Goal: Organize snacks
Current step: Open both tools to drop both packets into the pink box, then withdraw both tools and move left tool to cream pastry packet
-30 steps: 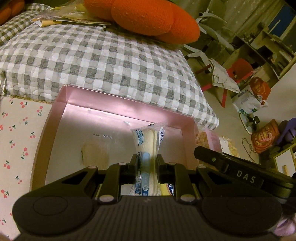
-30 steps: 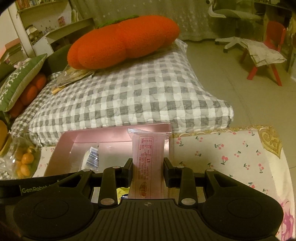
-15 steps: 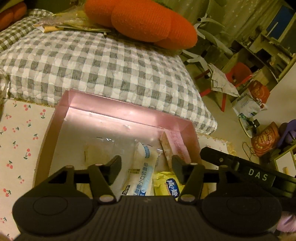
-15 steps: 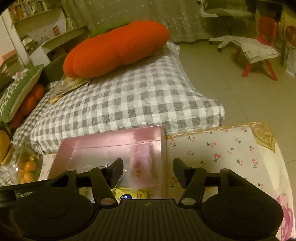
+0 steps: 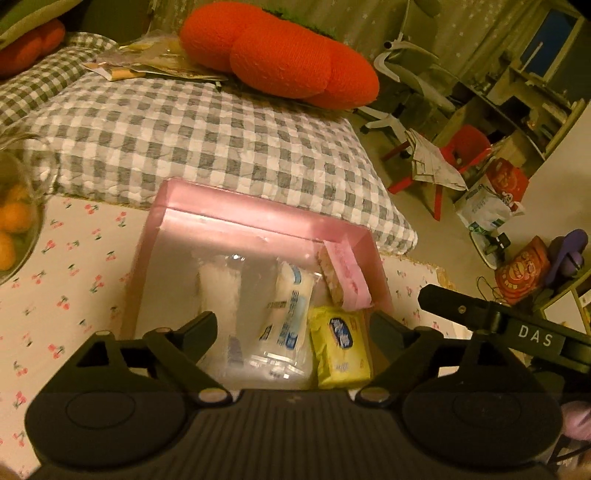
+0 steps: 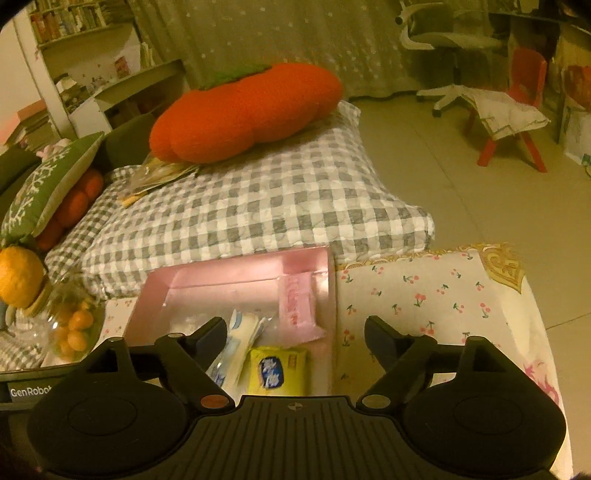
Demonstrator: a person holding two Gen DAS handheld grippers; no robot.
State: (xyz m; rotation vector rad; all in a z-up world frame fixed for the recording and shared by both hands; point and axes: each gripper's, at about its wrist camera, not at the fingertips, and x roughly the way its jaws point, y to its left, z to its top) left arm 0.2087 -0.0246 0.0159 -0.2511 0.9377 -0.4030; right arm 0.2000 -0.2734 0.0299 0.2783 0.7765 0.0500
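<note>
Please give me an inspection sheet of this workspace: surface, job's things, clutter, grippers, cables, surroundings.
Surface: cherry-print cloth.
Job's things: pink box holding a pink packet, a blue-white packet, a yellow packet and a clear packet.
Clutter: glass jar of oranges.
Grippers: left gripper and right gripper both opening, nothing between the jaws.
Cables: thin cord on the floor.
Surroundings: checked quilt, orange cushion, red chair.

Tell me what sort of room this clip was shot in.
Most likely a home living room or bedroom: a checked quilt under an orange plush cushion, bookshelves, an office chair and a red child's chair.
</note>
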